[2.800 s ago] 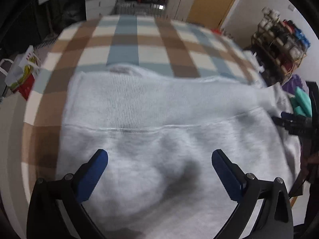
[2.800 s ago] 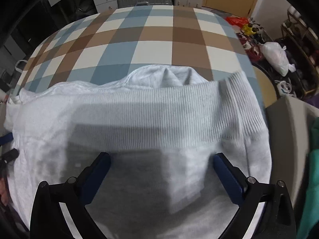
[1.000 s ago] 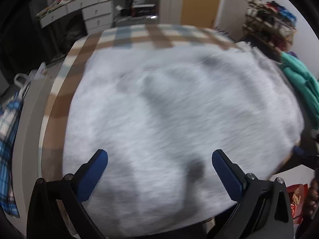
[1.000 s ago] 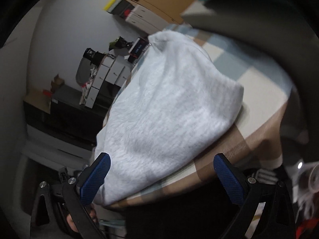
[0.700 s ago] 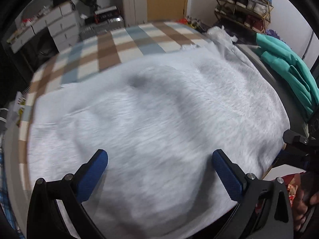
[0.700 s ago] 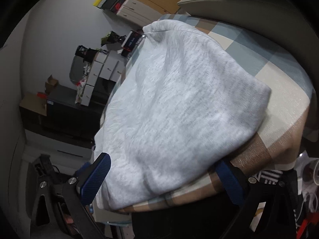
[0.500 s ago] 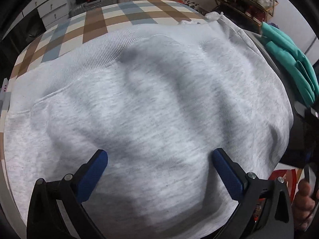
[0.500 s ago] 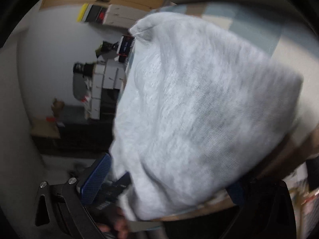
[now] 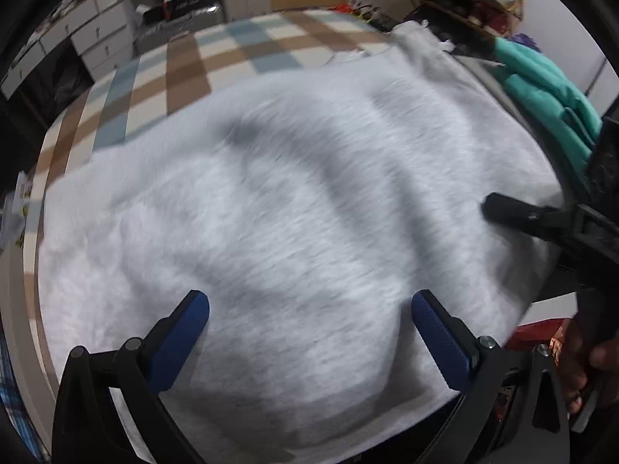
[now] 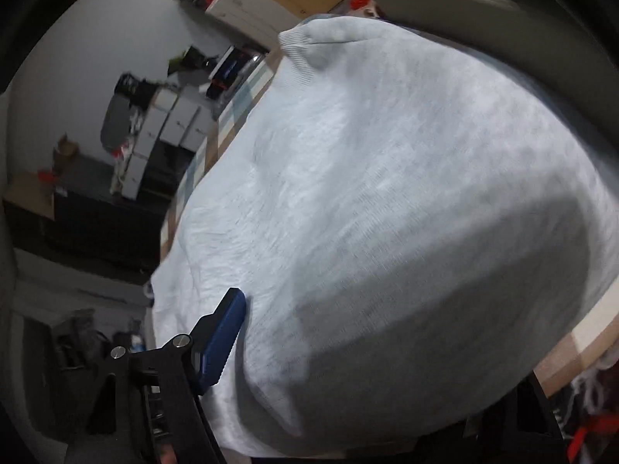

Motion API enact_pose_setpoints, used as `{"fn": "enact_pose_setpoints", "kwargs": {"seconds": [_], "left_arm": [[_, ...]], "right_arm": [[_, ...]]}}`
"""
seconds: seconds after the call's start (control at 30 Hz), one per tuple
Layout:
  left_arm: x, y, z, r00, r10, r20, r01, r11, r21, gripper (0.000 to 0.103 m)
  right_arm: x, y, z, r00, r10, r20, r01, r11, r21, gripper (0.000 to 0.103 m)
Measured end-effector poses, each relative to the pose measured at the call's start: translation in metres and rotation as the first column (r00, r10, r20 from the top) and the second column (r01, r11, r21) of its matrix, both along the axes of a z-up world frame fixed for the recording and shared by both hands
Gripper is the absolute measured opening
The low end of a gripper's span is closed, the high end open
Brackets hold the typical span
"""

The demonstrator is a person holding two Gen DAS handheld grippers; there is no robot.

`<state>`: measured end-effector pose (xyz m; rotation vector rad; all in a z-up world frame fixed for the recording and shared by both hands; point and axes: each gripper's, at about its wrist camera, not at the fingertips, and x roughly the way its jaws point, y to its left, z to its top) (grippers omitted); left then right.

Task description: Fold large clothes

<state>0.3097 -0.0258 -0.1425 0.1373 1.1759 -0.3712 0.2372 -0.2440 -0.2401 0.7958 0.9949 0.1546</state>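
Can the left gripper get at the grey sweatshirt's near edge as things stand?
Probably yes. The left gripper hangs open right over the grey sweatshirt, nothing between its fingers and the cloth; the right gripper works the far side edge, clear of it.

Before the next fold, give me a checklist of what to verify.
1. Left gripper open, holding nothing: ok.
2. Right gripper gripping firmly: cannot tell; its jaws have just been closing with the sweatshirt's edge between them, one finger hidden under the cloth.
3. Sweatshirt flat on the checked cover: not ok, rumpled.
4. Green garment apart from the sweatshirt: ok.
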Motion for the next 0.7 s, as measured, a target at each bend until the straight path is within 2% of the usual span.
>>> {"fn": "enact_pose_setpoints", "kwargs": {"seconds": [0.07,0.13,0.2,0.23,0.27,0.3,0.33,0.37,0.43,0.53,0.57,0.63,0.7], "left_arm": [[0.011,-0.001,0.005,1.000,0.014,0.008,-0.014,1.000,-0.014,0.102],[0.026,0.001,0.010,0.999,0.052,0.012,-0.051,0.997,-0.052,0.102],[0.045,0.002,0.009,0.996,0.082,0.031,-0.081,0.996,-0.032,0.102],[0.057,0.001,0.000,0.995,0.099,0.005,-0.099,0.995,0.002,0.102],[0.071,0.001,-0.016,0.992,0.112,-0.056,-0.110,0.993,0.032,0.102],[0.081,0.001,-0.033,0.987,0.112,-0.119,-0.108,0.993,0.039,0.102],[0.083,0.004,-0.043,0.984,0.110,-0.142,-0.107,0.994,0.033,0.102],[0.081,0.004,-0.044,0.991,0.098,-0.093,-0.095,0.995,0.034,0.102],[0.078,0.002,-0.045,0.994,0.092,-0.066,-0.088,0.994,0.059,0.102],[0.076,0.003,-0.036,0.989,0.107,-0.104,-0.100,0.993,0.067,0.100],[0.075,0.005,-0.027,0.989,0.102,-0.105,-0.098,0.994,0.042,0.093],[0.075,0.002,-0.006,0.994,0.090,-0.064,-0.088,0.996,0.032,0.092],[0.080,-0.006,0.010,0.997,0.074,-0.012,-0.074,0.997,0.012,0.092]], "right_arm": [[0.001,-0.002,0.000,1.000,0.000,0.002,0.000,1.000,-0.029,0.070],[0.000,-0.010,-0.008,1.000,-0.017,-0.007,0.018,1.000,0.020,0.070],[-0.005,-0.020,-0.015,0.998,-0.056,0.006,0.056,0.995,0.081,0.070],[-0.006,-0.024,-0.014,0.998,-0.063,0.011,0.062,0.994,0.095,0.070],[-0.008,-0.029,-0.016,0.997,-0.077,0.009,0.075,0.991,0.111,0.070],[-0.011,-0.034,-0.017,0.995,-0.102,0.007,0.100,0.988,0.119,0.070],[-0.010,-0.036,-0.015,0.994,-0.112,0.008,0.110,0.986,0.124,0.070],[-0.010,-0.038,-0.015,0.994,-0.112,0.010,0.109,0.985,0.131,0.070],[-0.006,-0.036,-0.014,0.994,-0.110,0.016,0.108,0.987,0.115,0.069],[0.001,-0.030,-0.009,0.995,-0.096,0.003,0.096,0.994,0.049,0.068],[0.003,-0.028,-0.008,0.995,-0.095,-0.005,0.095,0.995,0.035,0.068],[0.000,-0.029,-0.007,0.996,-0.088,-0.005,0.088,0.996,0.023,0.067],[-0.003,-0.031,-0.006,0.997,-0.075,0.005,0.075,0.997,0.018,0.060]]}}
